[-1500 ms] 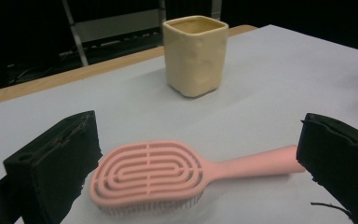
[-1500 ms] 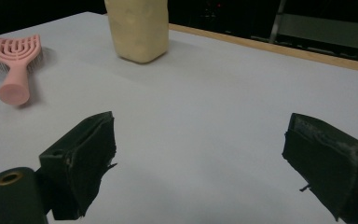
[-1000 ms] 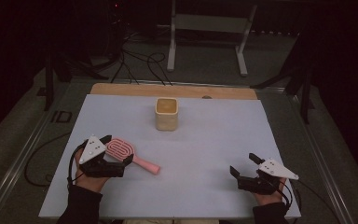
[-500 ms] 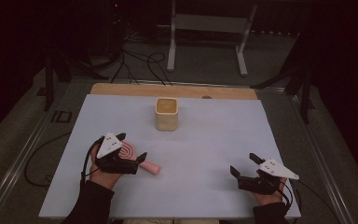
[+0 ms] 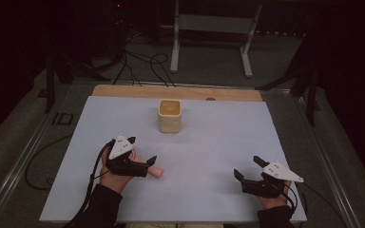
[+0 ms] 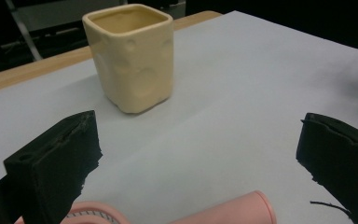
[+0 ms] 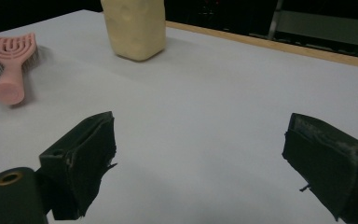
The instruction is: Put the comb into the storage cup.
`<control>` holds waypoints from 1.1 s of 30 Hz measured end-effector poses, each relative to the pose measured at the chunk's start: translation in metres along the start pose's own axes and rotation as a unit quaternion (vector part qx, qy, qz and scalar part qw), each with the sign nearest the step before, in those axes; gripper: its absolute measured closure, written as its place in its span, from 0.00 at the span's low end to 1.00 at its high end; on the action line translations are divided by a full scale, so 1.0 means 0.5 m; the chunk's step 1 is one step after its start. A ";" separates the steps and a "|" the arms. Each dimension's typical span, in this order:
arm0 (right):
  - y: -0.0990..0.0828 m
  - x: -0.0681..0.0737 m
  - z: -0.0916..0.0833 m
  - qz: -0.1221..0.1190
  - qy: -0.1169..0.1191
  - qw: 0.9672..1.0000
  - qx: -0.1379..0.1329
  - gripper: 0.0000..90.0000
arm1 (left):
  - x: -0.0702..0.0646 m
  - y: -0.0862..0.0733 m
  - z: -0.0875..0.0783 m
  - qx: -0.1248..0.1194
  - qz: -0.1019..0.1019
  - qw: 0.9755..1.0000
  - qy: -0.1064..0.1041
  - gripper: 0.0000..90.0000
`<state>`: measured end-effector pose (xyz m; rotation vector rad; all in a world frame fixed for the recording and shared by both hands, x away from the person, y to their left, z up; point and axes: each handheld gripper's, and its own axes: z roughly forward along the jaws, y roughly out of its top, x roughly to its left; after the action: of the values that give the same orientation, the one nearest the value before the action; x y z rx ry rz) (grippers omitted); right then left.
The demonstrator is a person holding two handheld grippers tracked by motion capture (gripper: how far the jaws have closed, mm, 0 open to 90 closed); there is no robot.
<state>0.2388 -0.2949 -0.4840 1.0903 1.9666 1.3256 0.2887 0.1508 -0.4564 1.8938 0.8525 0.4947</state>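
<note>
Left gripper (image 5: 140, 159) has slid right over the pink brush (image 6: 223, 212) in the last second, jaws spread wide astride the handle, nothing clamped; brush lies flat near the cup (image 5: 170, 115). Grasp looks next. Right gripper (image 5: 248, 167) idle, jaws apart

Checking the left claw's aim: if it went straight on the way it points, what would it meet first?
Probably the cup. The left claw is open over the pink brush, whose handle lies below its line; bare table lies between, though depth is unclear.
</note>
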 end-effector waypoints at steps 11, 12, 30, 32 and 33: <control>0.000 0.001 0.003 -0.002 0.001 1.000 0.003 0.10 | -0.007 -0.012 0.025 0.016 -0.003 1.000 -0.007 0.00; 0.000 0.001 0.003 -0.002 0.002 1.000 0.004 0.10 | -0.007 -0.014 0.027 0.016 -0.003 1.000 -0.007 0.00; 0.000 0.001 0.005 -0.005 0.004 1.000 0.007 0.10 | -0.019 -0.038 0.057 0.041 -0.007 0.999 -0.016 0.00; -0.001 0.001 0.005 -0.005 0.004 1.000 0.007 0.10 | -0.020 -0.039 0.058 0.042 -0.006 0.999 -0.017 0.00; -0.001 0.001 0.006 -0.004 0.004 1.000 0.008 0.10 | -0.021 -0.039 0.059 0.043 -0.006 0.999 -0.017 0.00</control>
<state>0.2406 -0.2931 -0.4854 1.0837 1.9879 1.3143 0.2941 0.1309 -0.4871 1.9678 0.8744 0.4231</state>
